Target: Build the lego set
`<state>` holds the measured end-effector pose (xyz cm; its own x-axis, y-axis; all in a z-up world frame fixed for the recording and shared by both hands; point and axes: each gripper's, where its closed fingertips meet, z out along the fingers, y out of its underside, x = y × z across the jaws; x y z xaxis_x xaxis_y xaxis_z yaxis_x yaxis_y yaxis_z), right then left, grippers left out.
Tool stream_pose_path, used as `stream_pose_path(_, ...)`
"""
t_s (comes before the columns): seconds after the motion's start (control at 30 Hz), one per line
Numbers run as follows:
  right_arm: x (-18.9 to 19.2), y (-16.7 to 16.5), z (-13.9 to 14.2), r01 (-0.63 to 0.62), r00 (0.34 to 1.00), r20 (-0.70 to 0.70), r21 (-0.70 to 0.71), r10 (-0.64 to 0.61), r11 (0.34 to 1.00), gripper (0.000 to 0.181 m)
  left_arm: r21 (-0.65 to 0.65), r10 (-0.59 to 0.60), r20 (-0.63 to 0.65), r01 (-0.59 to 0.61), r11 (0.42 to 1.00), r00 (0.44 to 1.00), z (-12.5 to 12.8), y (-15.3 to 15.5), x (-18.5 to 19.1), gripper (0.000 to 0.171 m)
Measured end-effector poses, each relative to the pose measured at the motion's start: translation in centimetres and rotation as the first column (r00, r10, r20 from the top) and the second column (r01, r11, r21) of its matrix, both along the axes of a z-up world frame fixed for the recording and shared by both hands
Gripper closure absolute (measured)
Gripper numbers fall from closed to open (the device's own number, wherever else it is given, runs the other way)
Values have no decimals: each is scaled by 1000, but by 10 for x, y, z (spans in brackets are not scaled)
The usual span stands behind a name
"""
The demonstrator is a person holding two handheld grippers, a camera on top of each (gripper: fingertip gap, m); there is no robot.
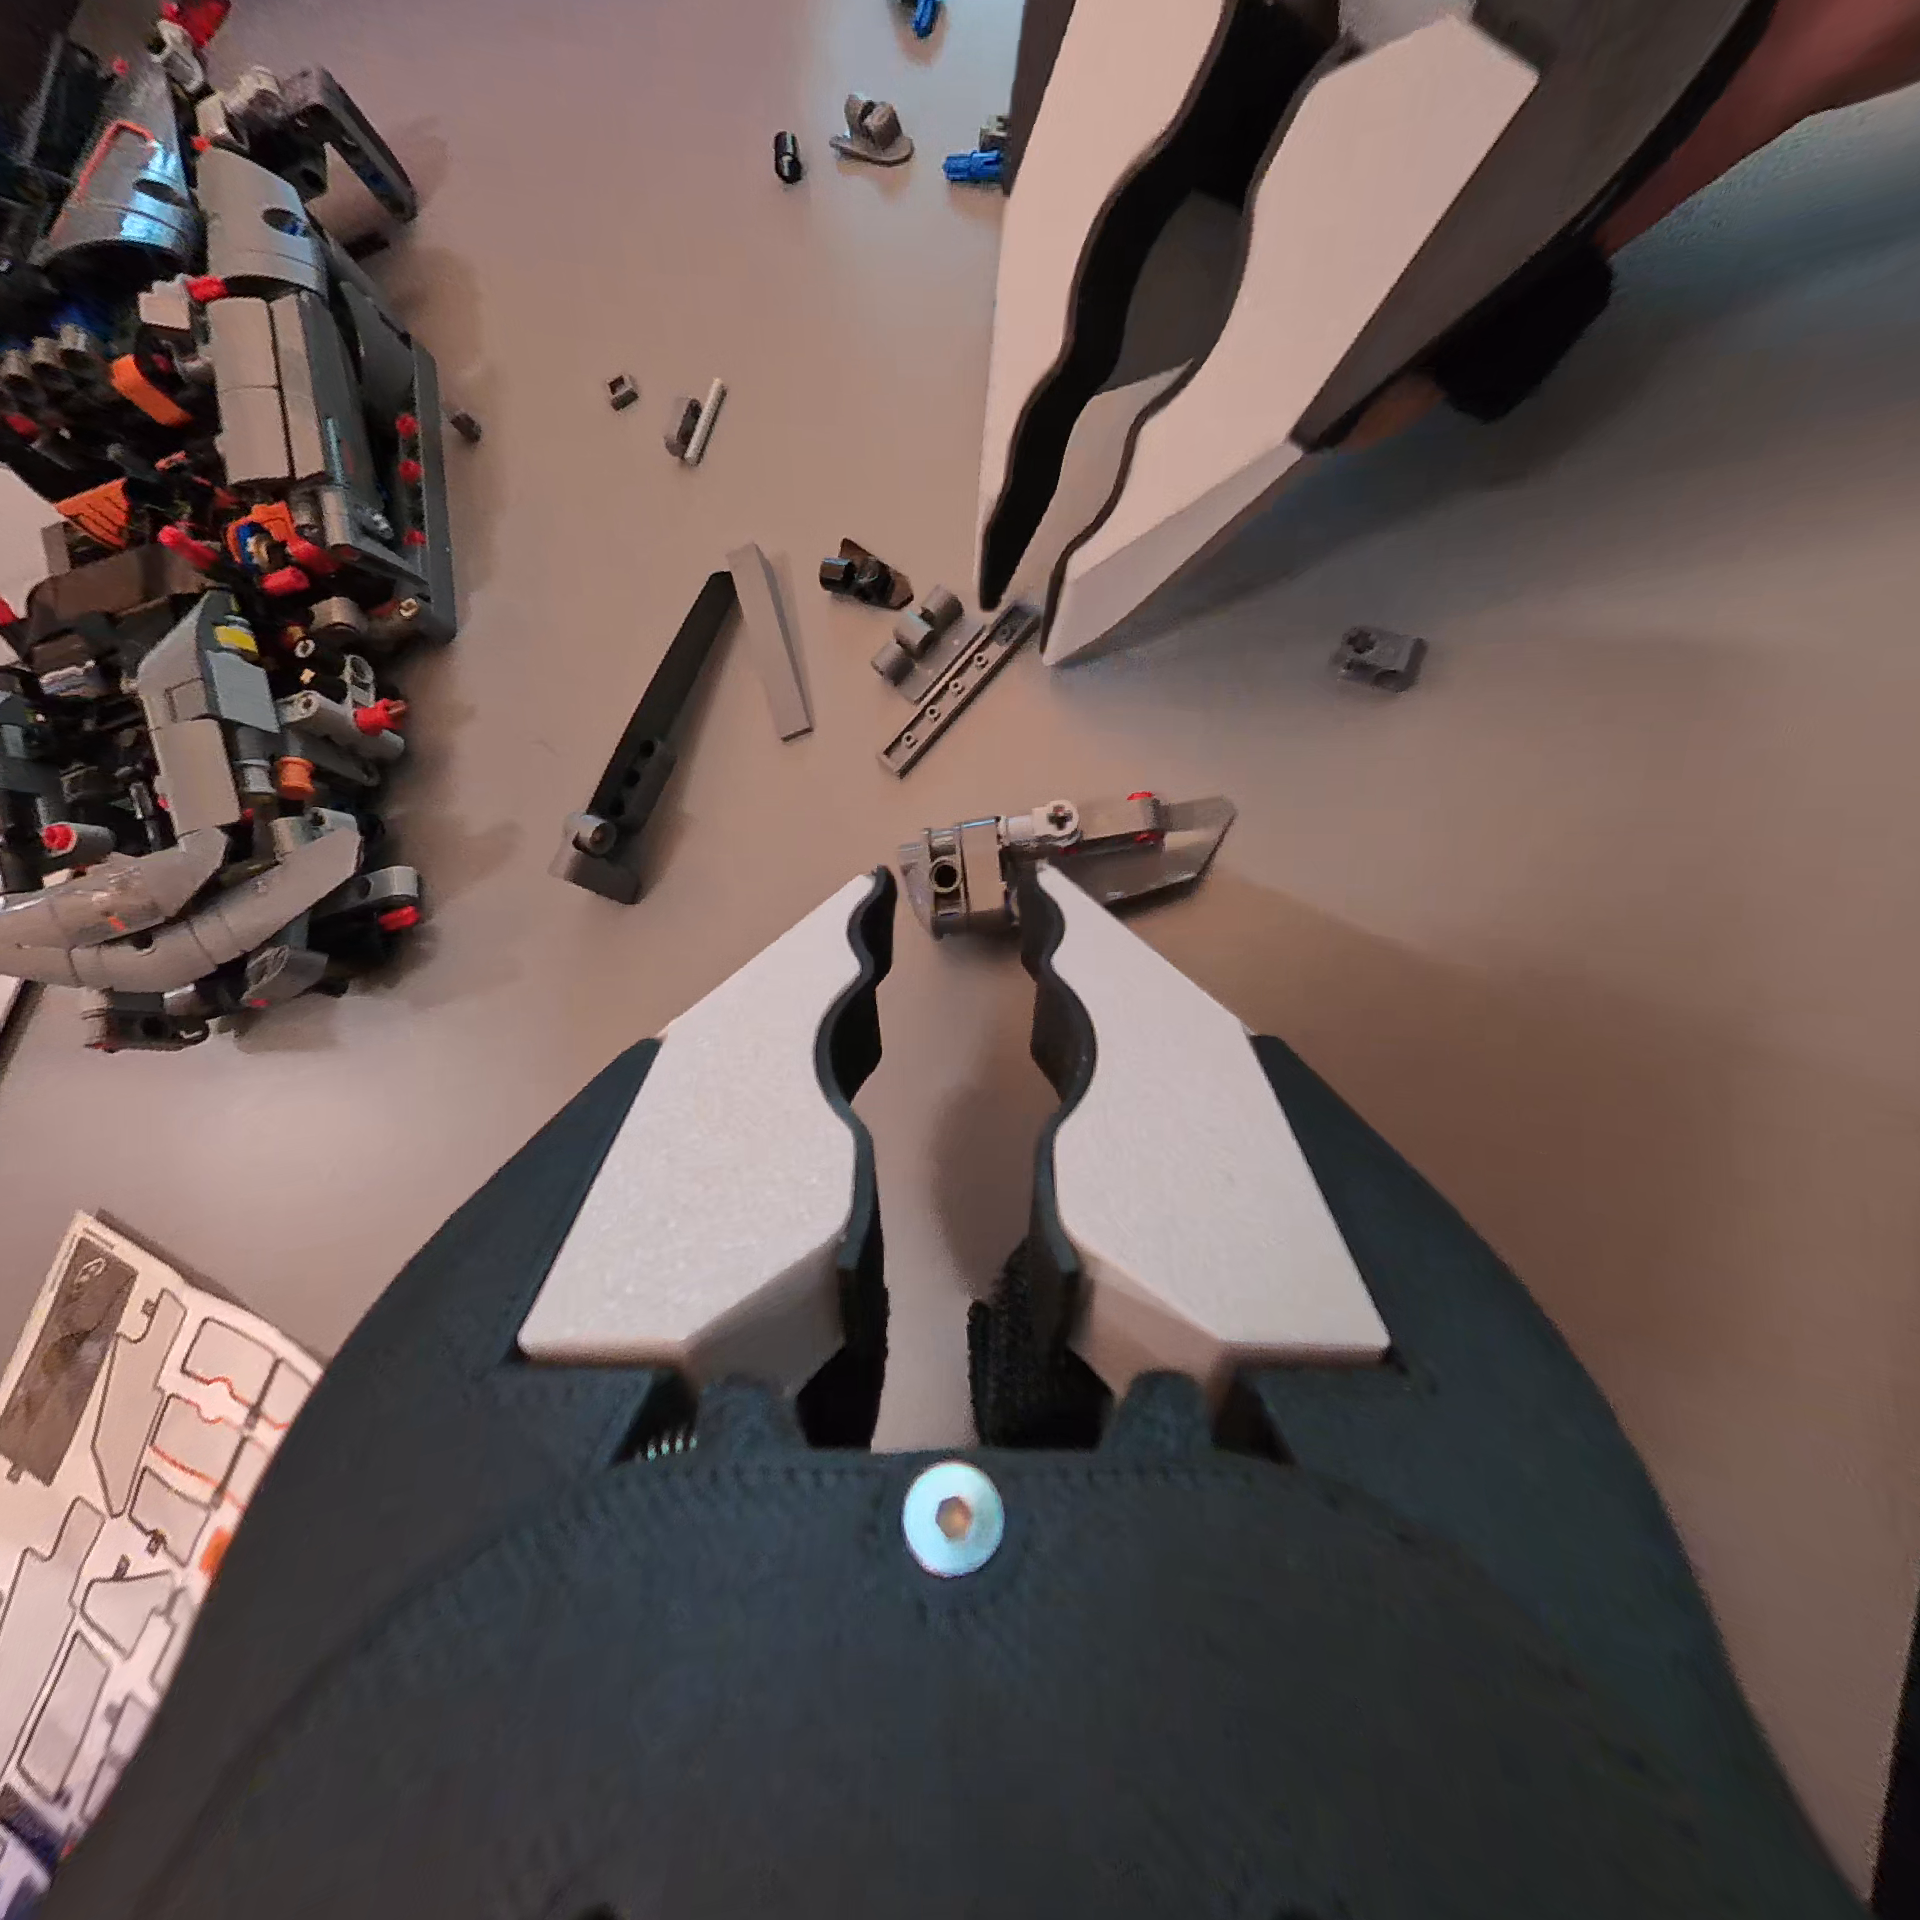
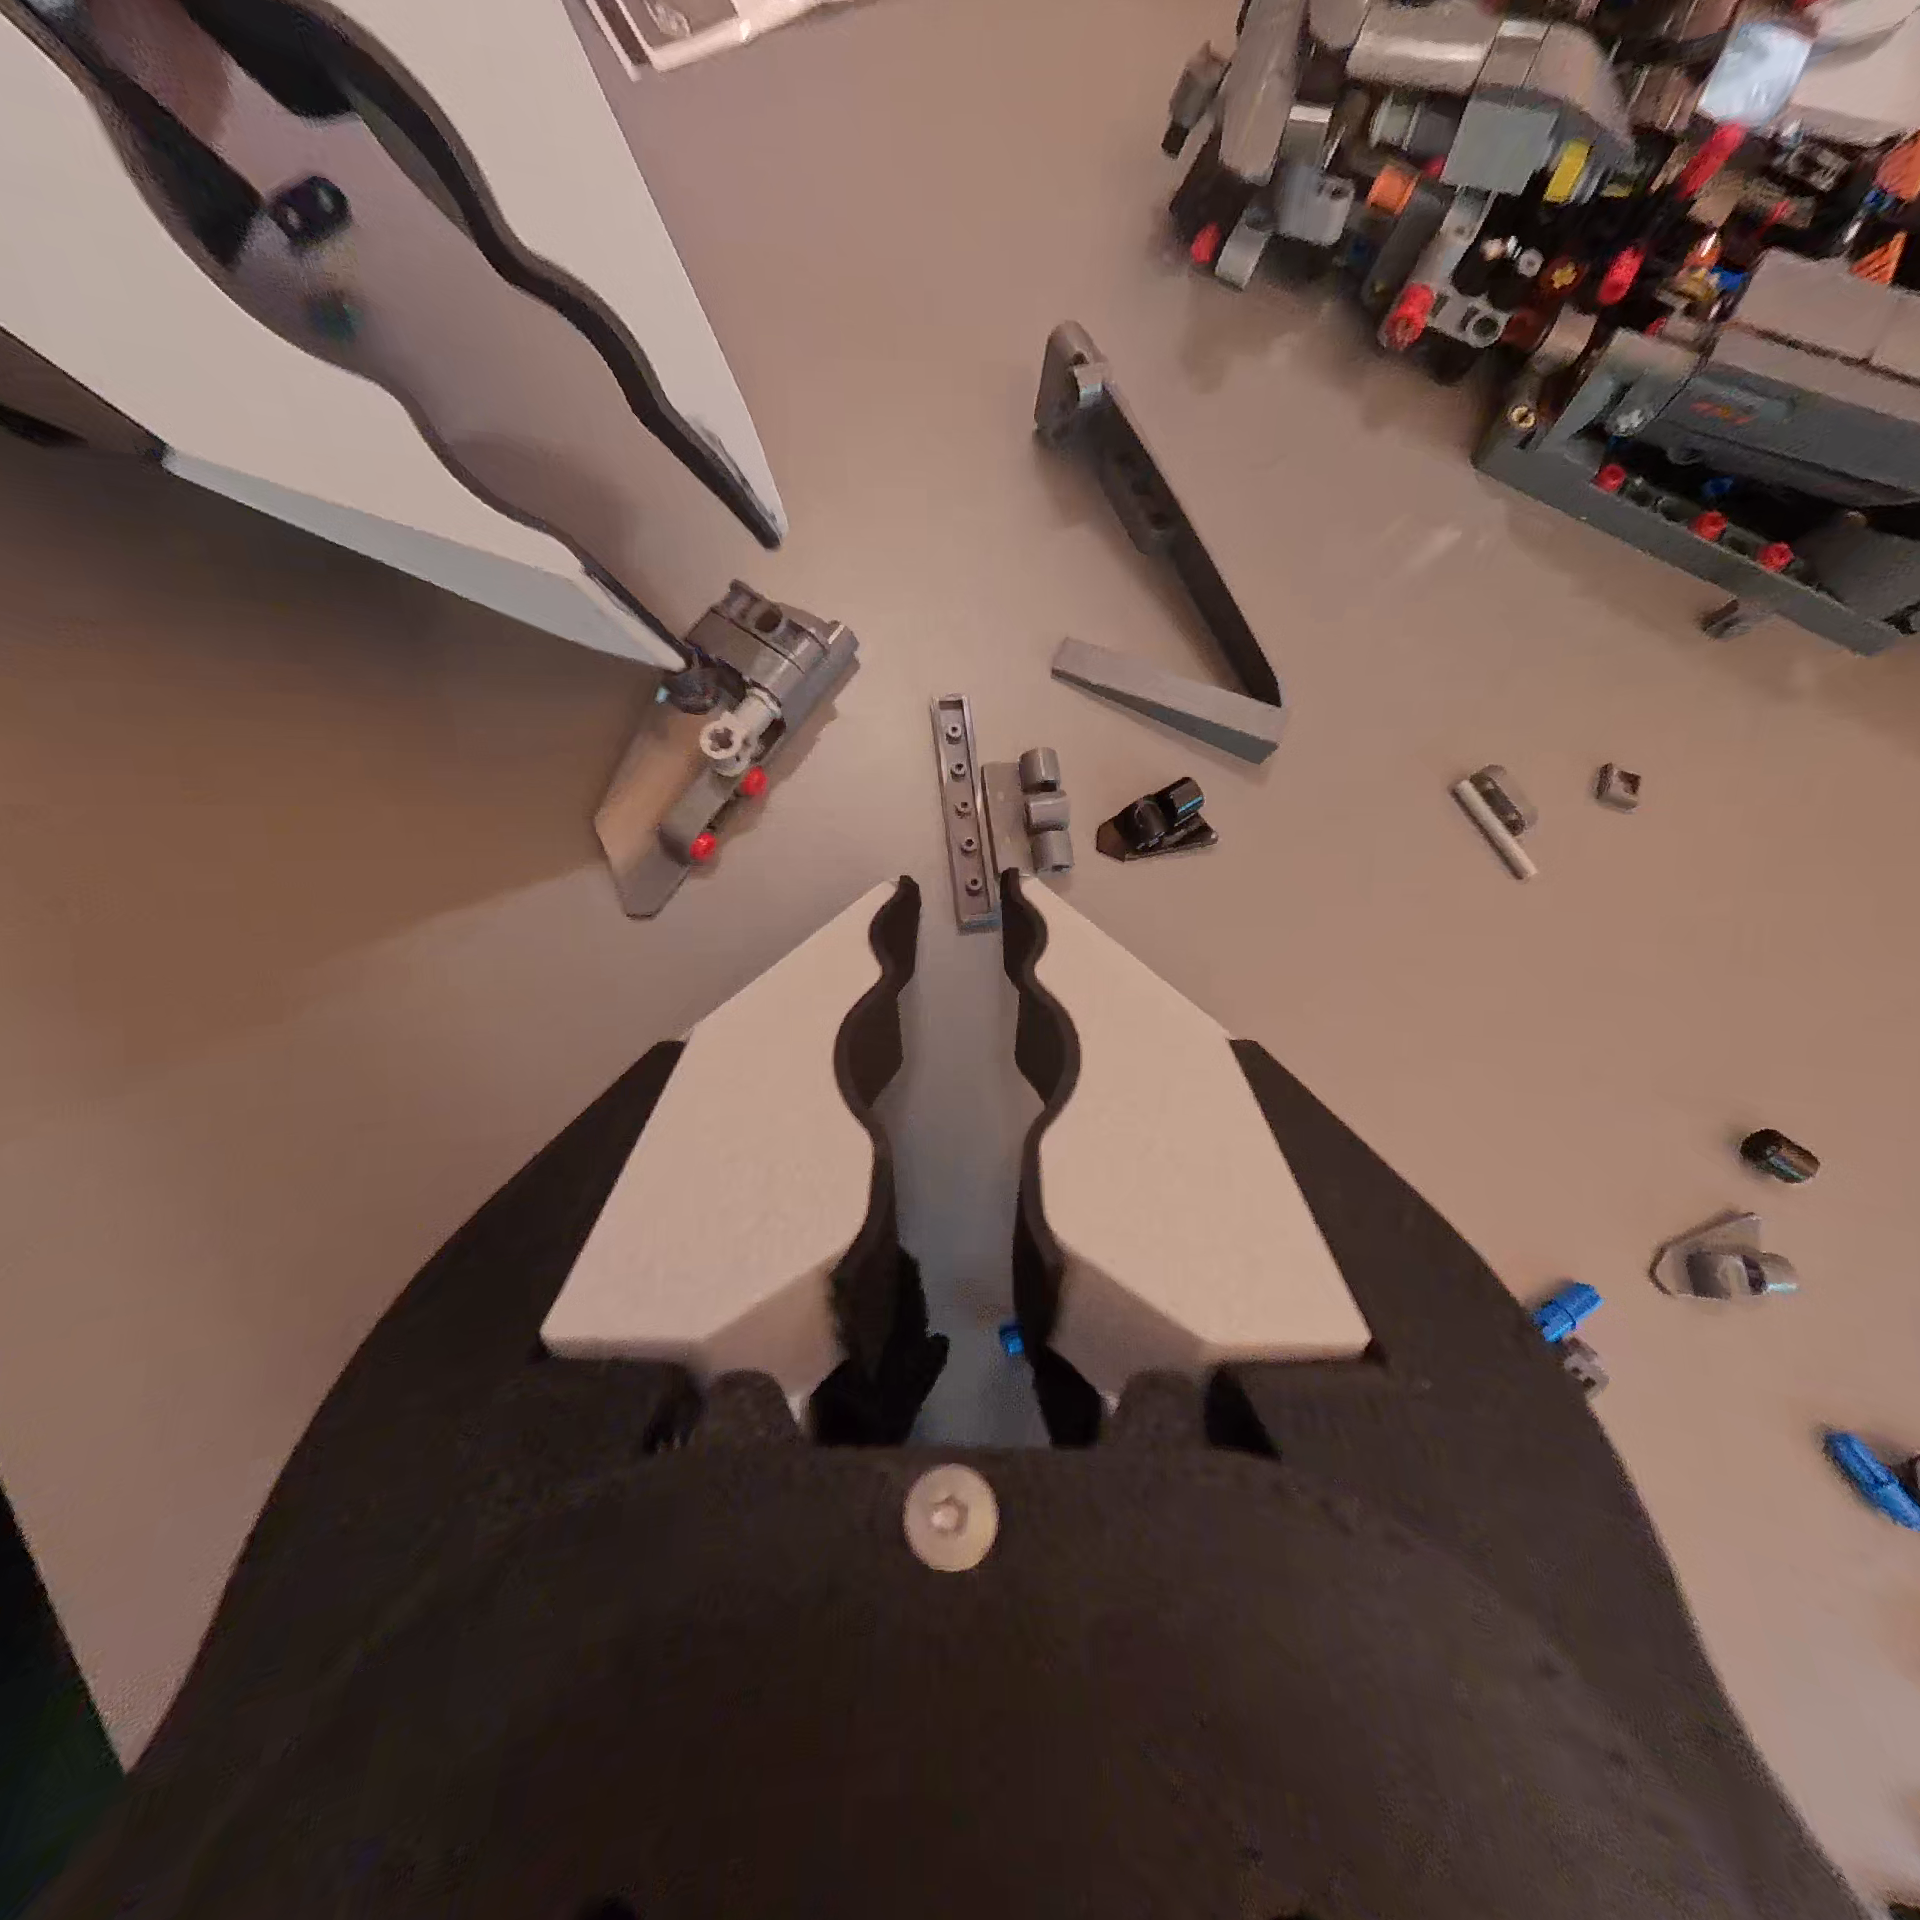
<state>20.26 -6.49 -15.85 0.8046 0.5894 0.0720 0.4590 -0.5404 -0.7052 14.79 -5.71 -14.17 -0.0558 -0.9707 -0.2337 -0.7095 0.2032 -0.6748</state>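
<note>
A small grey sub-assembly with red pins (image 1: 1049, 852) (image 2: 717, 727) lies on the table. My left gripper (image 1: 961, 894) is open, its tips on either side of the sub-assembly's blocky end. In the right wrist view the left gripper (image 2: 727, 597) has one fingertip (image 2: 665, 649) touching it and the other apart from it. My right gripper (image 2: 961, 888) is open and low over the table, with the near end of a thin dark grey plate (image 2: 958, 810) (image 1: 951, 696) between its tips. The right gripper also shows in the left wrist view (image 1: 1023, 623).
A large part-built grey model (image 1: 260, 520) (image 2: 1662, 312) stands to one side. A long black piece (image 1: 655, 727), a grey tile (image 1: 774, 644), a grey hinge piece (image 2: 1039, 810), a small black piece (image 2: 1153, 821) and blue pins (image 2: 1564, 1311) lie loose. An instruction booklet (image 1: 125, 1455) lies at the near left. About 5 centimetres separates my right fingertips from the grey tile (image 1: 774, 644). Look for it in the right wrist view (image 2: 1155, 693) too.
</note>
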Motion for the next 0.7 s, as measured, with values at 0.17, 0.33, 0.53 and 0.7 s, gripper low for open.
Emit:
stream_pose_path(0.17, -4, 3, -3, 5, 999, -46, -26, -6, 1000, 176, 11, -8, 15, 8, 1000, 1000, 4, 1, 0, 151)
stream_pose_path(0.33, -2, 4, -2, 15, 996, -83, -33, -18, 999, 177, 45, -46, 6, 46, 998, 999, 9, 6, 11, 152)
stream_pose_path(0.53, 1, -1, 7, 17, 970, -239, -70, -34, 997, 177, 102, -147, -77, 155, 983, 986, 1, 11, 30, 146)
stream_pose_path(0.7, 1, -4, 29, -23, 918, -397, -81, -11, 996, 177, 188, -230, -89, 243, 952, 969, 4, 8, 43, 150)
